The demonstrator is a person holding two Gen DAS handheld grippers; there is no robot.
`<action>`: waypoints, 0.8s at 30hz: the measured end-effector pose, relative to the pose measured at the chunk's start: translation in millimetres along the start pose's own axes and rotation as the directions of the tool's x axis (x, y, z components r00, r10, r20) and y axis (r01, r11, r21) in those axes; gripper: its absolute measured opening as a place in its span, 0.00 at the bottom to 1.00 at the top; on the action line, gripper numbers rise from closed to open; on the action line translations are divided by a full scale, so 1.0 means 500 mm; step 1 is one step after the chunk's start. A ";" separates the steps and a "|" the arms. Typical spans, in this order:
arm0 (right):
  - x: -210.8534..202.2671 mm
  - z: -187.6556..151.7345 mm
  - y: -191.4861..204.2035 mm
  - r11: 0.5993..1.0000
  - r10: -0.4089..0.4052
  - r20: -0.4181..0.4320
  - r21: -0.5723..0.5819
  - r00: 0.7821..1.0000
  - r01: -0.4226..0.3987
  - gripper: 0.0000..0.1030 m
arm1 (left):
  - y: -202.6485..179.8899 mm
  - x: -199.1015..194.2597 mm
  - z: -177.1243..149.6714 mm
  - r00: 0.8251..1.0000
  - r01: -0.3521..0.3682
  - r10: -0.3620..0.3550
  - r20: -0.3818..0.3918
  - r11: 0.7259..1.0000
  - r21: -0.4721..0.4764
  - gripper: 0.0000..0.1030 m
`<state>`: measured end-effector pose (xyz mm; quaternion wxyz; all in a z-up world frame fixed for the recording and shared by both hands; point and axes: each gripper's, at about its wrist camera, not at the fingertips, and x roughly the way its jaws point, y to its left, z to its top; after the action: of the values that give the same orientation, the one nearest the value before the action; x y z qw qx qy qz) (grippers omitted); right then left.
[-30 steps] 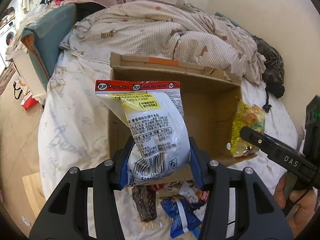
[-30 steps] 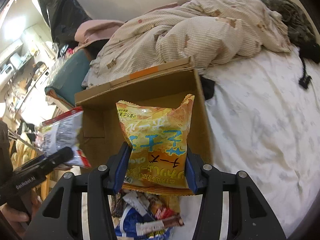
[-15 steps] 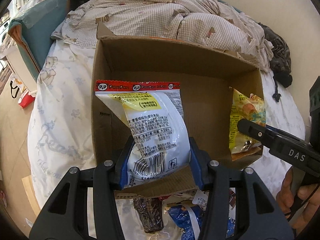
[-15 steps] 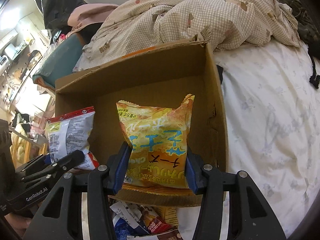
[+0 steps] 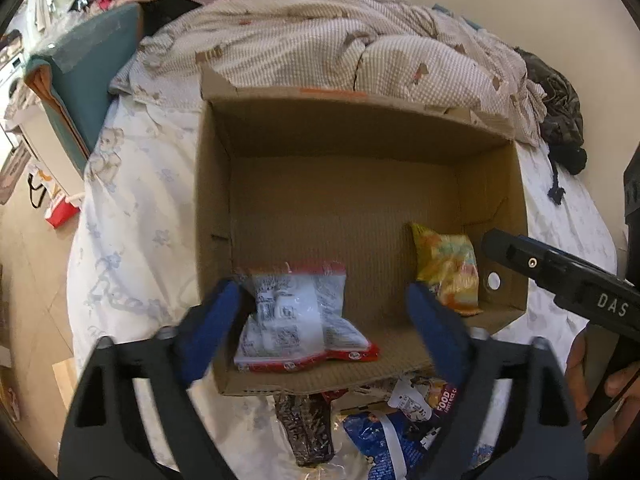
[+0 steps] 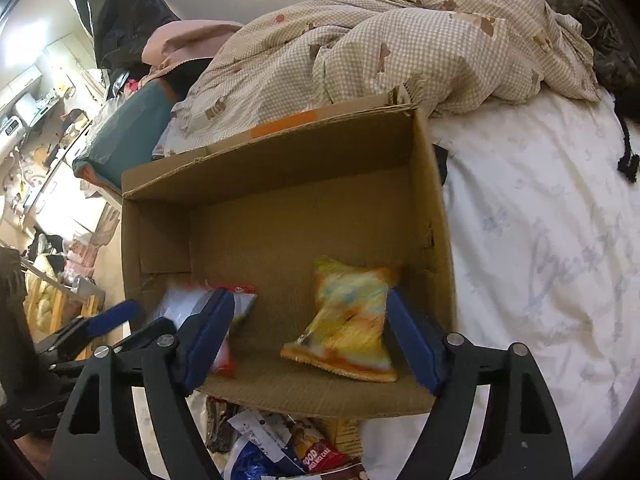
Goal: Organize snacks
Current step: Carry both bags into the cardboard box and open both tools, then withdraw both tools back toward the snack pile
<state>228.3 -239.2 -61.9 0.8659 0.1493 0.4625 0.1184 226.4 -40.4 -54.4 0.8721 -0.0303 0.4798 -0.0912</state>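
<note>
1. Left wrist view, count: one cardboard box [image 5: 352, 208] on the bed sheet [image 5: 132, 216], open at the top, with two snack packs inside. One white pack with red seams [image 5: 300, 316] lies near the front left of the box floor; one yellow pack [image 5: 448, 272] lies against the right wall. Outside, below the front edge, a loose pile of snacks [image 5: 384, 428]: at least one dark bar, one blue pack, one pack with red print.
2. Writing: "FOOD" legible on the pile; "DAS" on the right gripper [image 5: 560, 276]. Print on the white pack is blurred.
3. Left gripper [image 5: 324, 332]: jaws opening, standing wide, pads clear of the white pack between them. Half a second ago they clamped that pack upright; it now lies flat in the box.
4. Right wrist view, count: same box [image 6: 280, 216], same two packs, yellow pack [image 6: 348, 316] front right, white pack [image 6: 208, 316] front left, part hidden.
5. Writing: "FOOD" on the pile [image 6: 296, 444].
6. Right gripper [image 6: 308, 336]: jaws opening, wide, yellow pack released between them; earlier gripped upright. Left gripper [image 6: 100, 328] at left edge.
</note>
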 end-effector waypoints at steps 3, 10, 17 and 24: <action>-0.013 0.000 -0.004 1.000 0.014 0.007 0.020 1.000 -0.014 0.79 | 0.000 -0.016 -0.002 1.000 0.000 0.000 0.021 1.000 0.008 0.88; -0.075 -0.017 -0.002 0.999 0.038 0.040 0.033 0.998 -0.039 0.79 | 0.010 -0.062 -0.010 0.998 -0.019 0.019 0.067 1.000 0.000 0.88; -0.130 -0.054 0.005 0.999 0.044 0.063 0.020 0.997 -0.046 0.79 | 0.012 -0.131 -0.033 0.990 -0.030 0.028 0.136 0.999 0.014 0.88; -0.174 -0.120 0.000 0.998 0.049 0.039 0.032 0.998 -0.050 0.79 | 0.020 -0.179 -0.085 0.989 -0.044 0.041 0.141 0.999 0.016 0.88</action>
<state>131.1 -260.2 -27.0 0.8687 0.1773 0.4441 0.1291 145.0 -12.5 -4.5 0.9057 -0.0182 0.4168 -0.0749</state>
